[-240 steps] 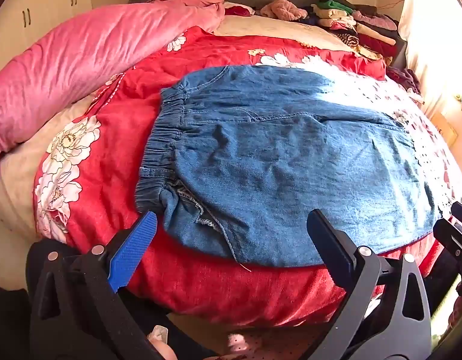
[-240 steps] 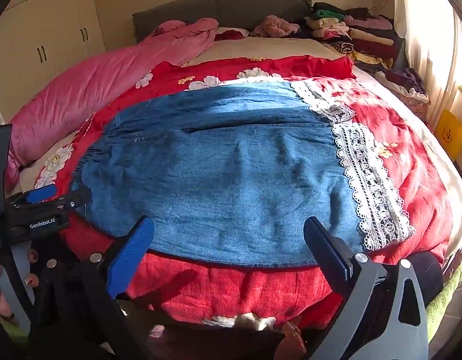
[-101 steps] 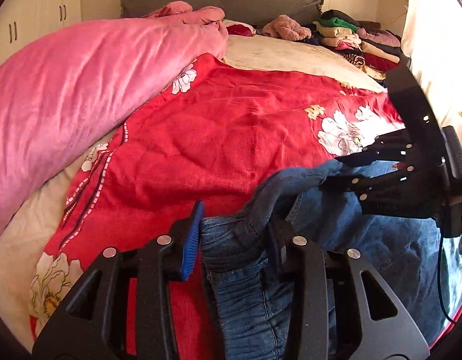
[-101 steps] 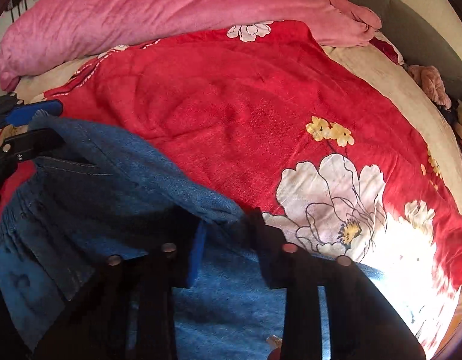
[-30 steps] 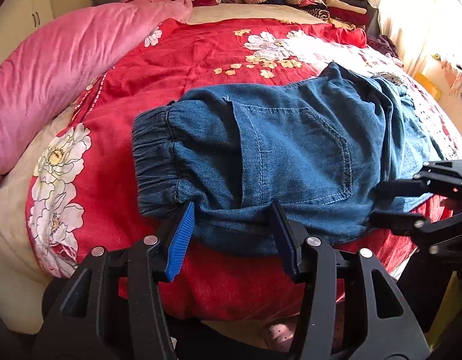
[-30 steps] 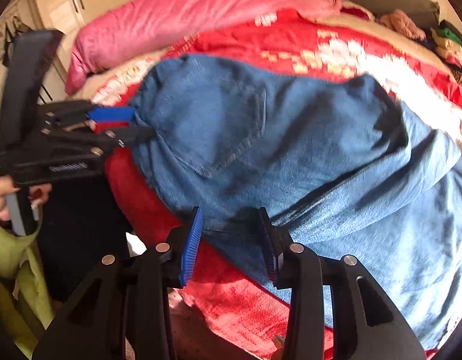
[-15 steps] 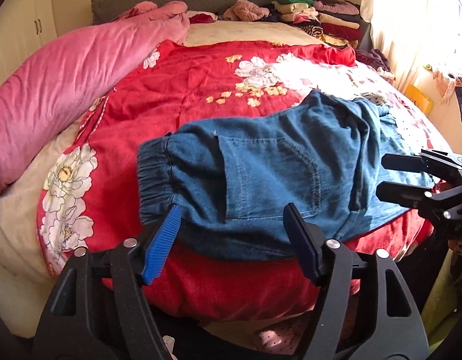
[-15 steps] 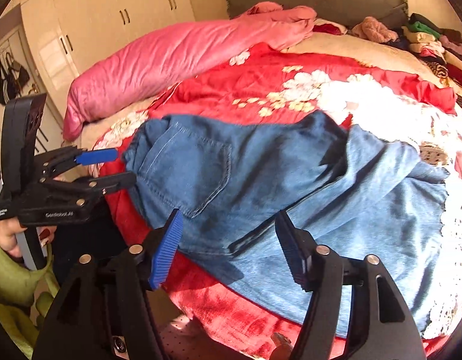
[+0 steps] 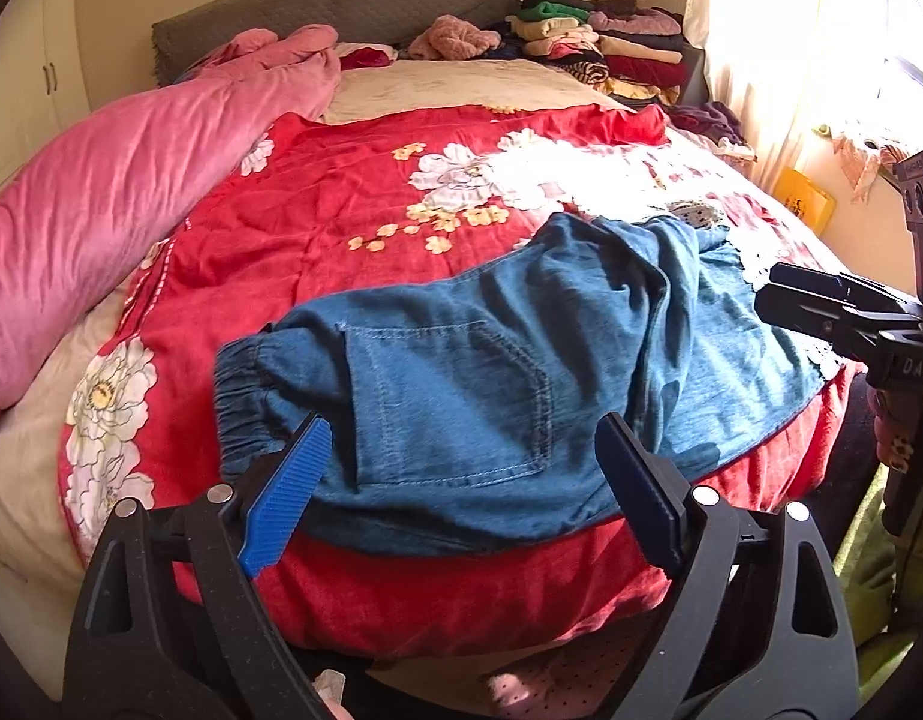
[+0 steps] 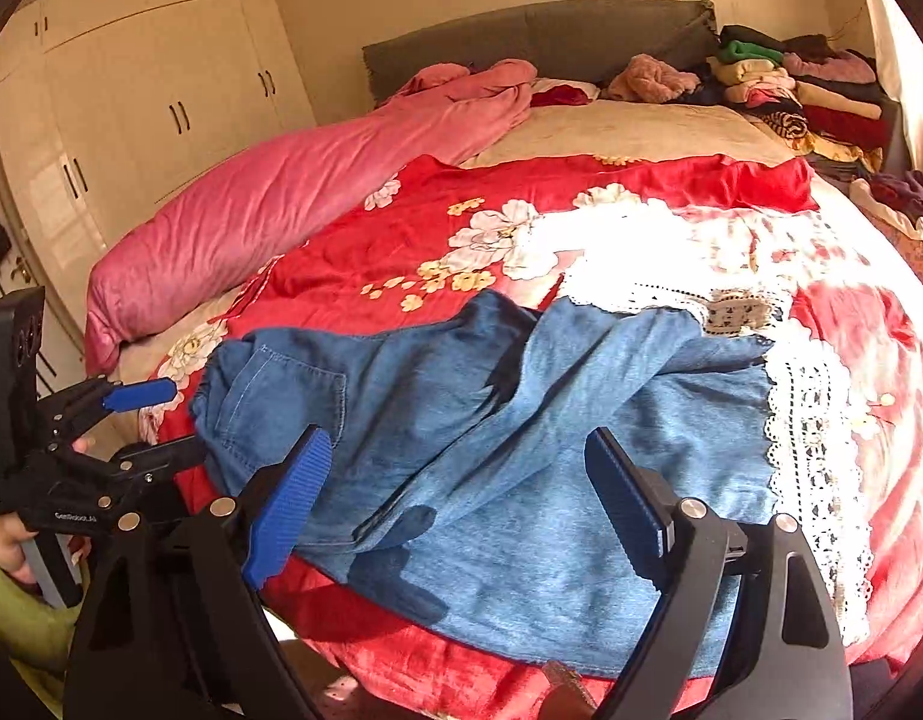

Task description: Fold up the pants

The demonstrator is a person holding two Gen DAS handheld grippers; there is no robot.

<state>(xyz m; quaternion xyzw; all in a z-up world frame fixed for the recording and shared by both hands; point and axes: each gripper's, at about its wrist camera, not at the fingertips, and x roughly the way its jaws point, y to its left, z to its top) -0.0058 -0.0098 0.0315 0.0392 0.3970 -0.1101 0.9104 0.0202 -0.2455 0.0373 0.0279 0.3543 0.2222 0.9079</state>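
At the far left of the bed a long pink quilt lies bunched along the edge, with cream wardrobe doors behind it in the right wrist view. Next comes the red floral bedspread, which covers most of the bed and hangs over its near side. The left claw hovers above the near edge with its jaws spread wide, having just been opening; nothing is pinched between its blue pad and its black pad, and the denim seen between them lies on the bedspread beneath. The pants, blue denim, lie folded over on the bedspread near that front edge, the elastic waistband at the left end and a back pocket facing up, with the looser legs rumpled toward the right. In the right wrist view the pants show a diagonal fold running across the middle. The right claw likewise stands wide apart, its jaws having just been opening, gripping nothing, raised clear of the cloth. A white lace strip borders the denim on the right, and a stack of folded clothes sits by the grey headboard at the far right.
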